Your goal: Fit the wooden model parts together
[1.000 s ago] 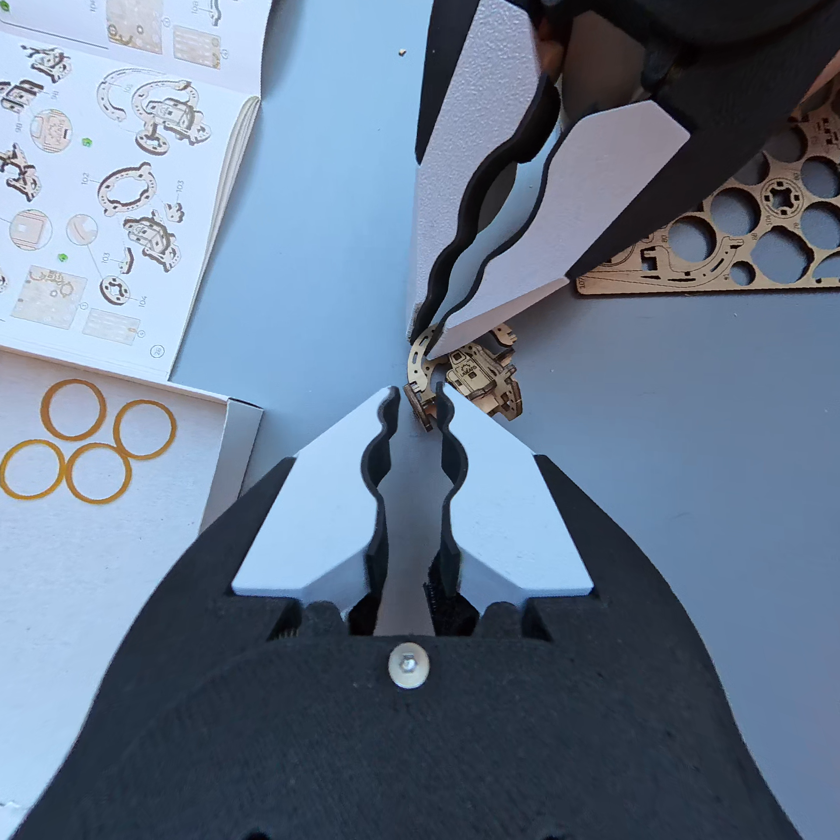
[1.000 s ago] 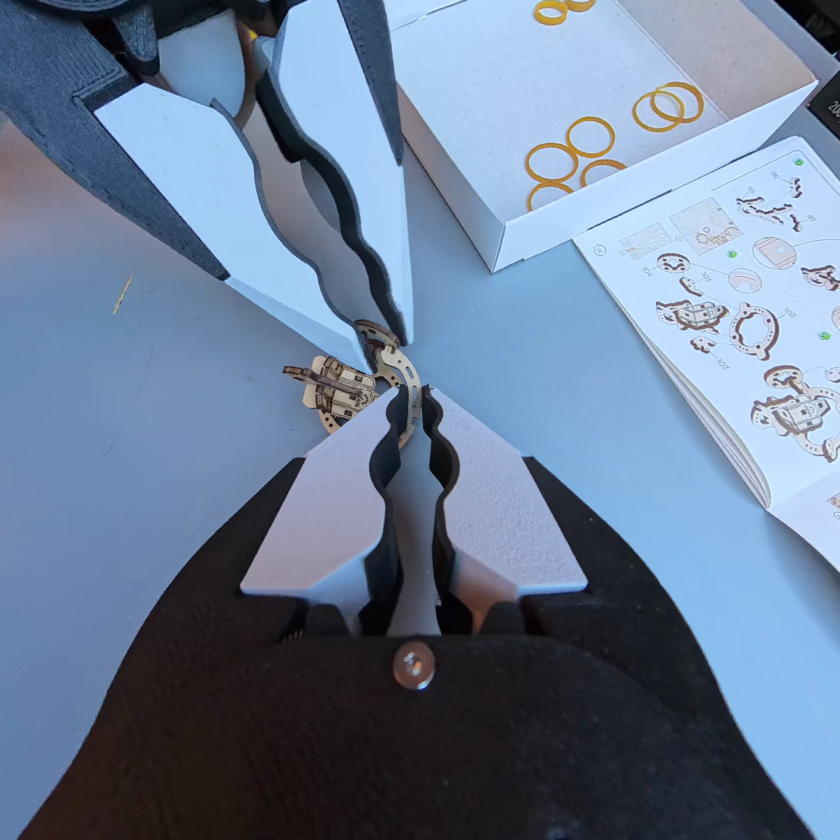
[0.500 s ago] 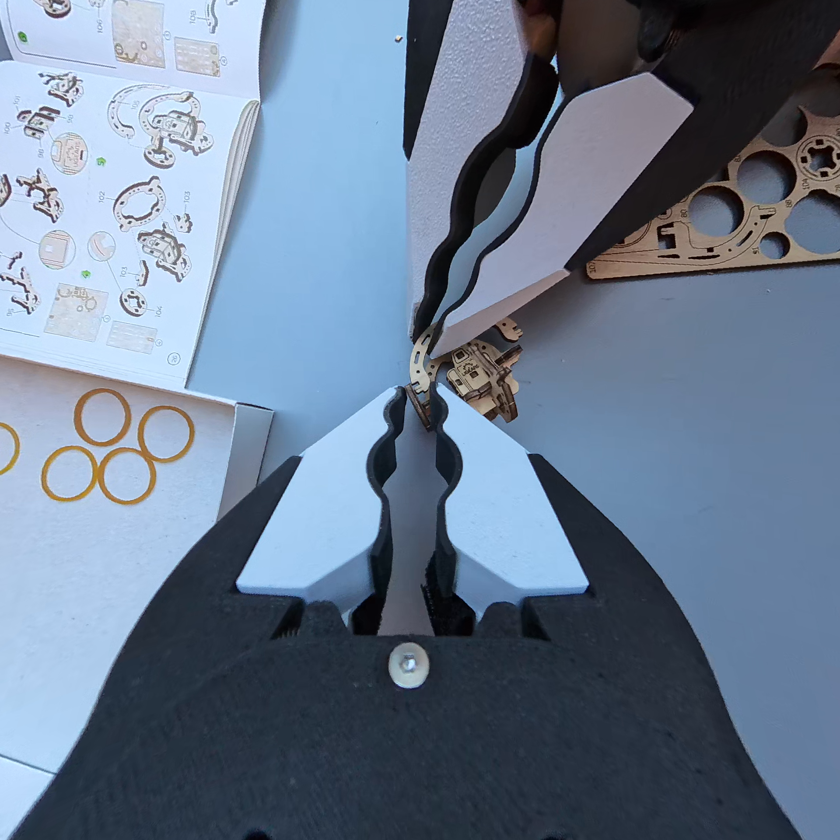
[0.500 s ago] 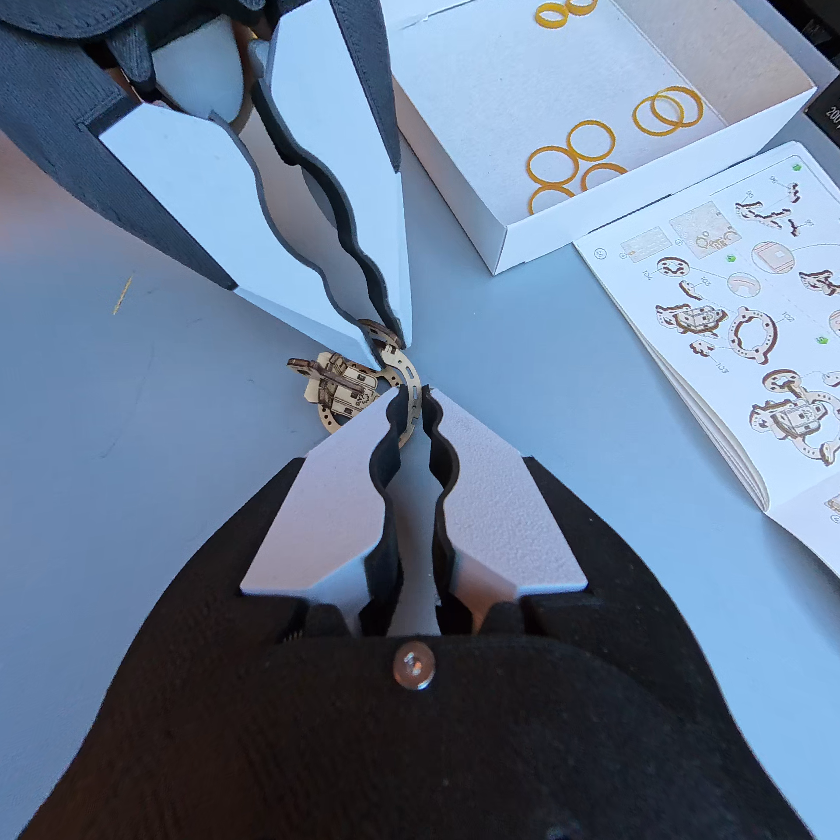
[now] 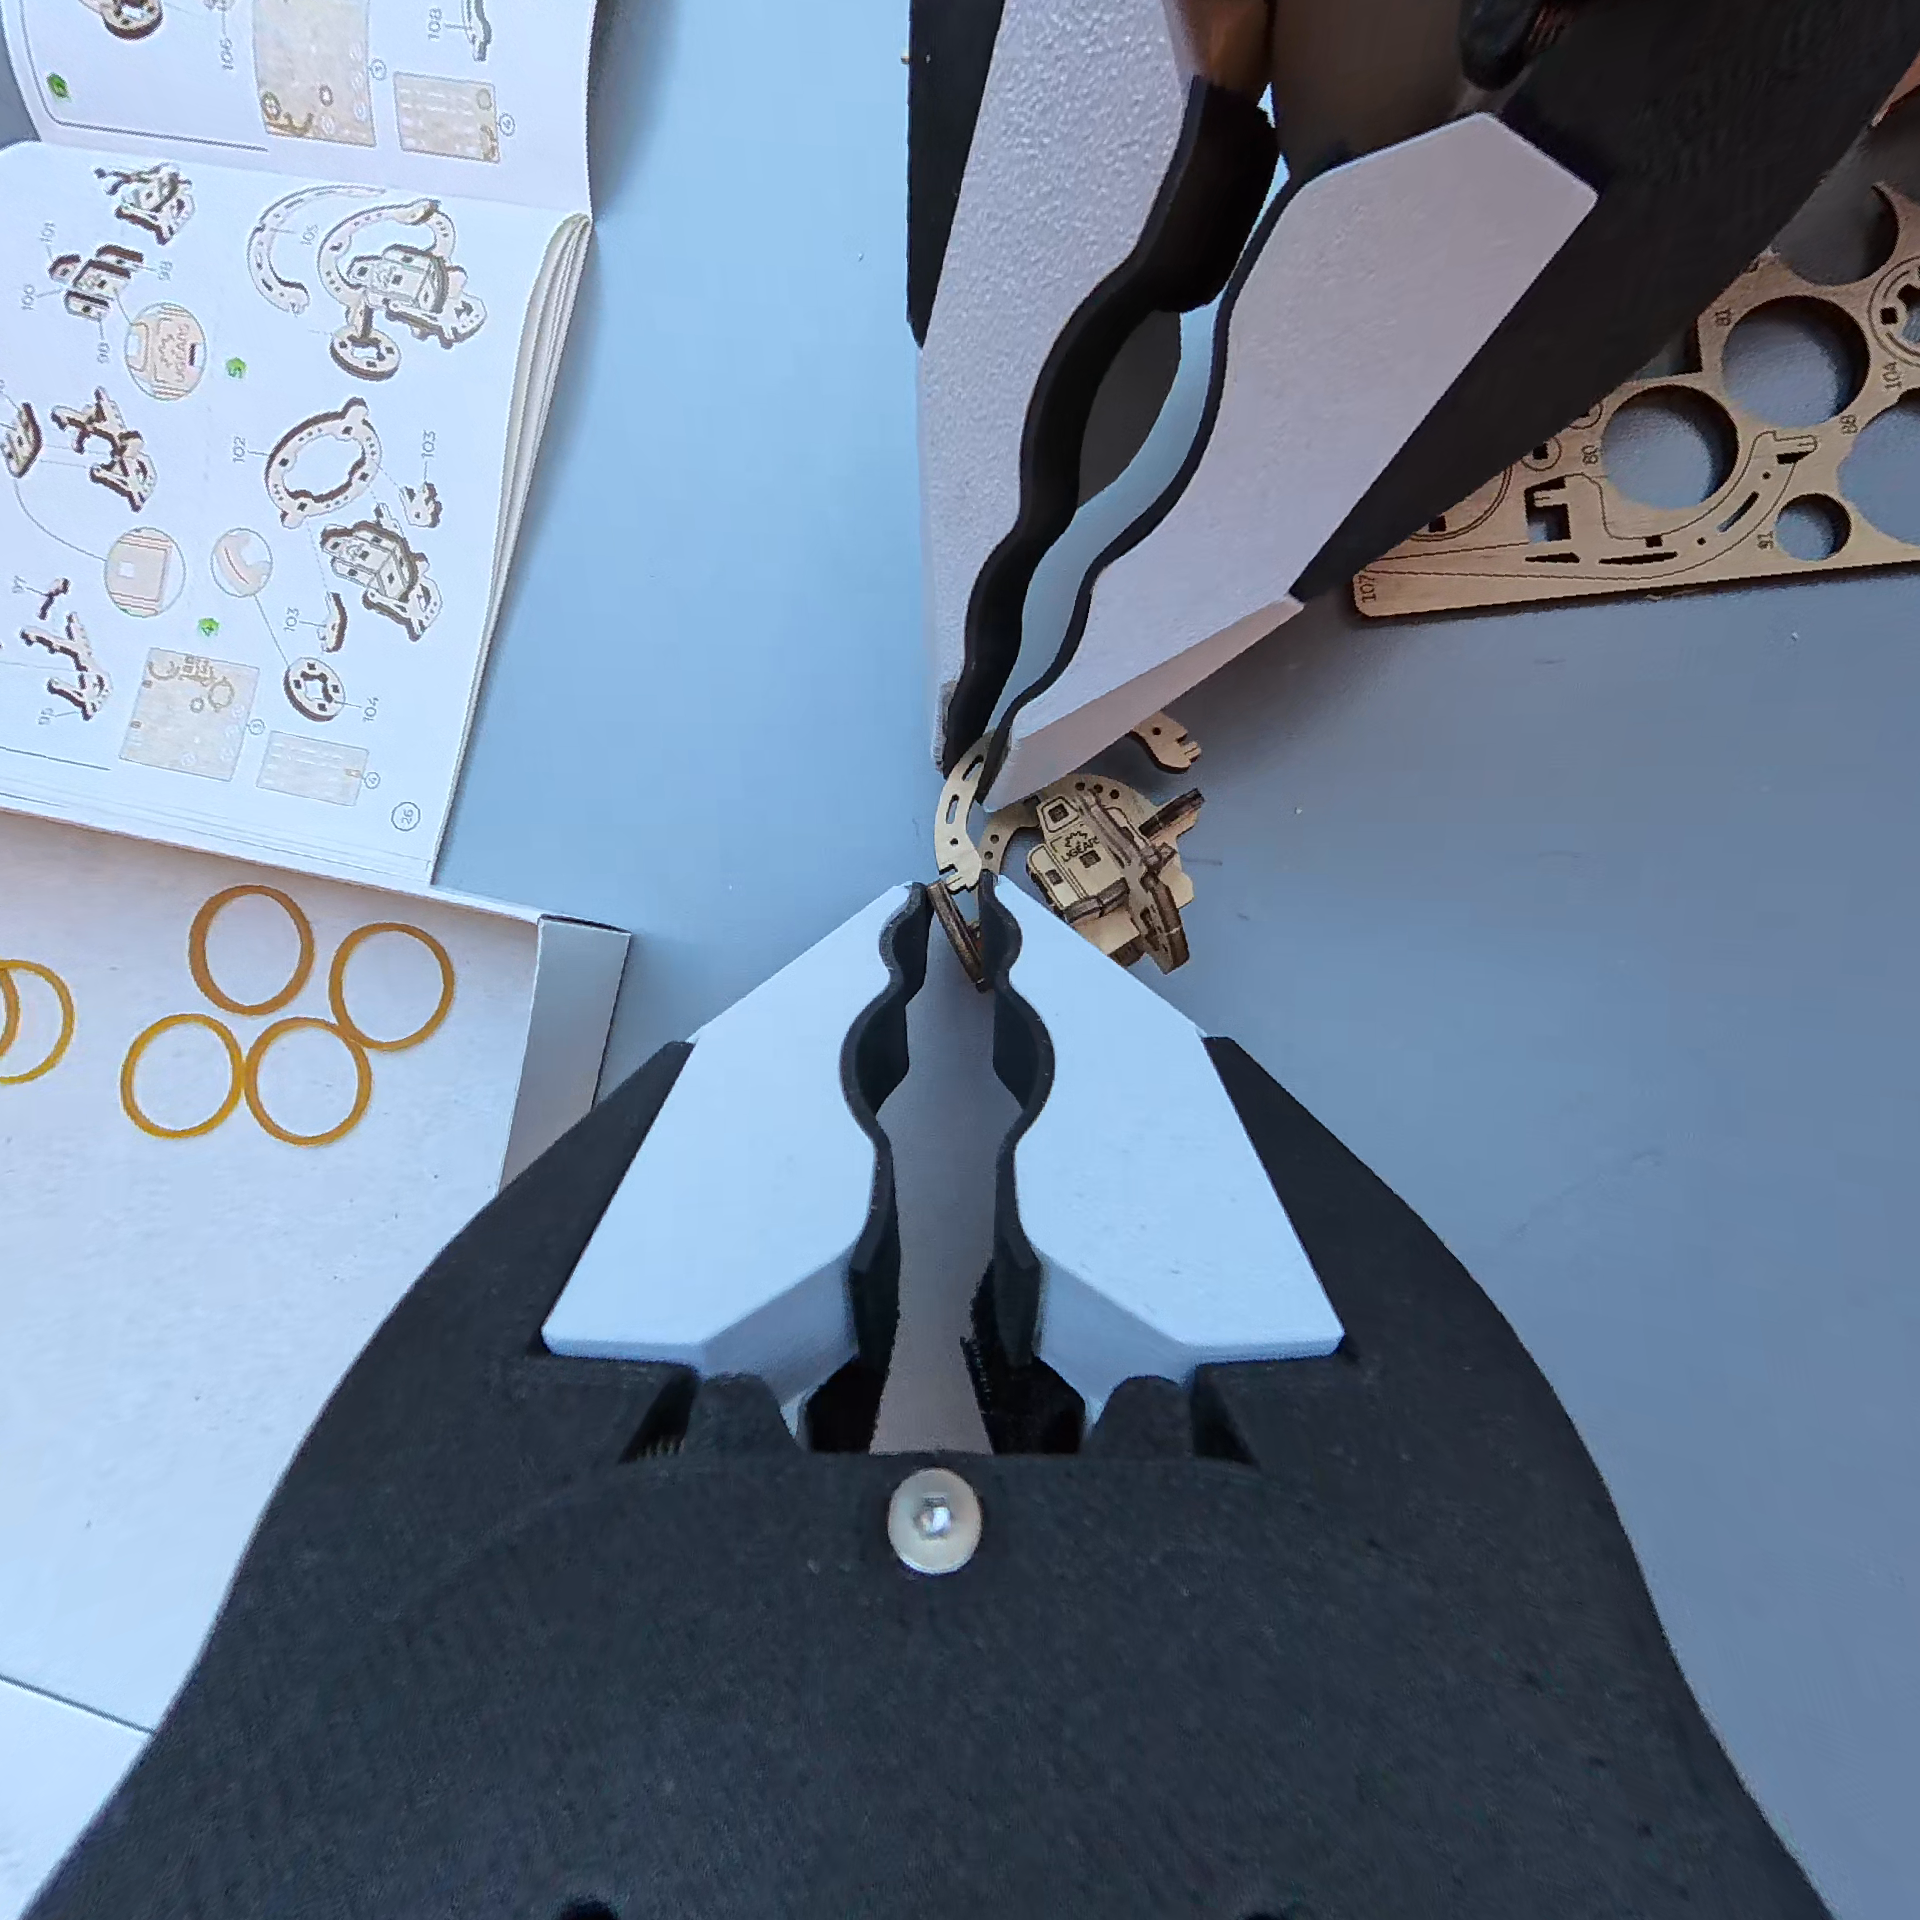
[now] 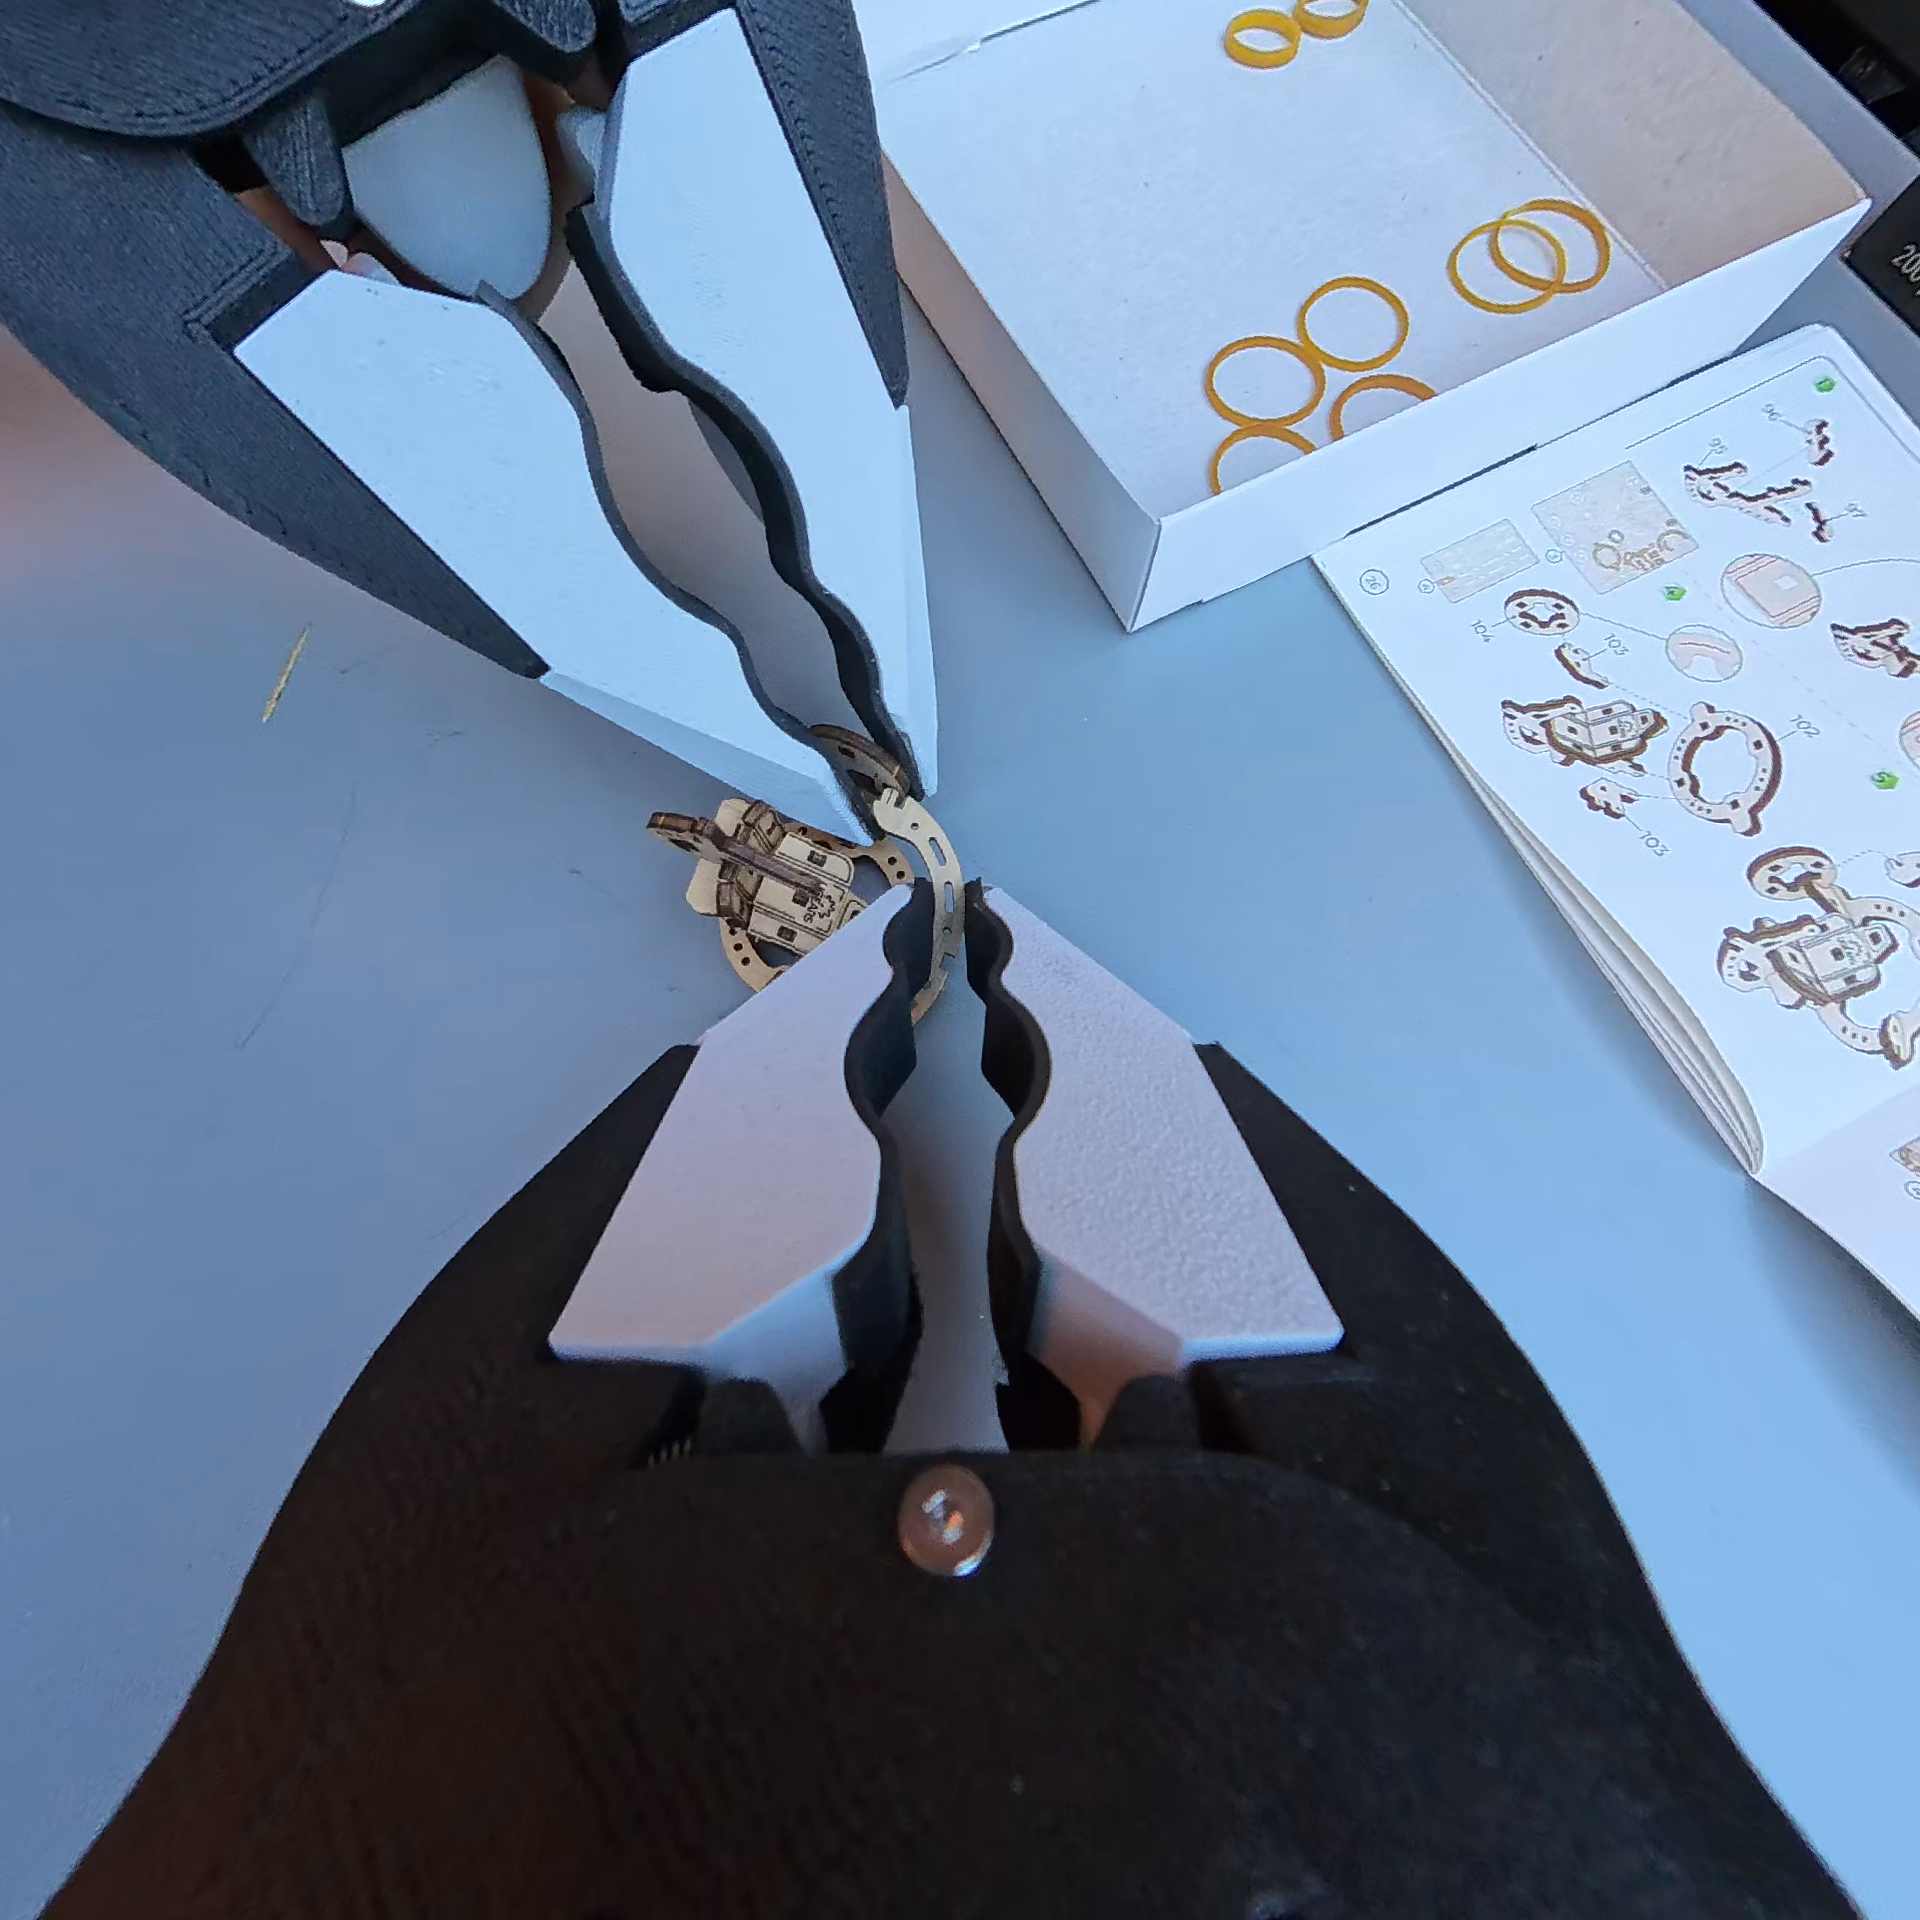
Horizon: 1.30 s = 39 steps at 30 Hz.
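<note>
Behind fingertips (image 5: 1003,914), wooden model (image 5: 1101,868) half hidden, joint perhaps unseated

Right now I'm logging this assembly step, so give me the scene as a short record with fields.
surface: grey table
left gripper: shut on a small wooden disc part
right gripper: shut on the curved arc strip of the wooden model
contact: disc part meets the arc's end
box: white cardboard box holding yellow rubber bands
booklet: open instruction booklet
sheet: laser-cut wooden parts sheet
</note>
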Motion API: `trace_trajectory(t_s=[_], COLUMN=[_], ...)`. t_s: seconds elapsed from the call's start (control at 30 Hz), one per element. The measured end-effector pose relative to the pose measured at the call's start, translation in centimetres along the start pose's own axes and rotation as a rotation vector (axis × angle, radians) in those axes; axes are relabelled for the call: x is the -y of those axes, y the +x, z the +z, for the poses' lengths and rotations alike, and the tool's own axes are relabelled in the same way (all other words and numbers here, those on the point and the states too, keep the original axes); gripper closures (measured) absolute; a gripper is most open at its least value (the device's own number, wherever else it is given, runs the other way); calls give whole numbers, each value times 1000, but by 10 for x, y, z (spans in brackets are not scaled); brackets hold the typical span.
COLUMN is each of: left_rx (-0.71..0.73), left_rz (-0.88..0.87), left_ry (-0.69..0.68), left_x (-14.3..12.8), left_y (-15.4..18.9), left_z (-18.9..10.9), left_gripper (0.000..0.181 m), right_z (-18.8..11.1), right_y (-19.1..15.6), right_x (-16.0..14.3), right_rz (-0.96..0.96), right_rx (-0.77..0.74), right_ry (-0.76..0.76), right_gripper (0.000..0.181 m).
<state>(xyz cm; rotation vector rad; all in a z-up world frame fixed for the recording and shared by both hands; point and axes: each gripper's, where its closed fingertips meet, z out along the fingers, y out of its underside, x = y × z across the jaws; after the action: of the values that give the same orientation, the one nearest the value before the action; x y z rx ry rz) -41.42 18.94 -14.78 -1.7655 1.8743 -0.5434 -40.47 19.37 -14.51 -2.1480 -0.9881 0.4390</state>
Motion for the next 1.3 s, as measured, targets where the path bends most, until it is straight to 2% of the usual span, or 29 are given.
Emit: trace_trajectory(t_s=[0.5,0.73,0.9,1.13,1.3], left_rx=[-7,8,10,-40,-69], left_rz=[-2,-38,-12,14,-76], left_ry=[10,20,10,40,79], left_x=[0,-1,-7,0,0], left_y=[2,-3,-2,1,-4], left_z=[0,-6,-9,-5,-8], left_gripper=[172,160,171,180,167], right_z=[2,2,-1,-8,-8], right_y=[-4,-5,0,5,1], right_x=[0,0,-4,5,4], right_rz=[-11,-27,-74,-96,-53], right_rx=[12,16,1,34,73], right_ry=[-5,-8,-41,-65,-37], right_gripper=[176,177,177,177,177])
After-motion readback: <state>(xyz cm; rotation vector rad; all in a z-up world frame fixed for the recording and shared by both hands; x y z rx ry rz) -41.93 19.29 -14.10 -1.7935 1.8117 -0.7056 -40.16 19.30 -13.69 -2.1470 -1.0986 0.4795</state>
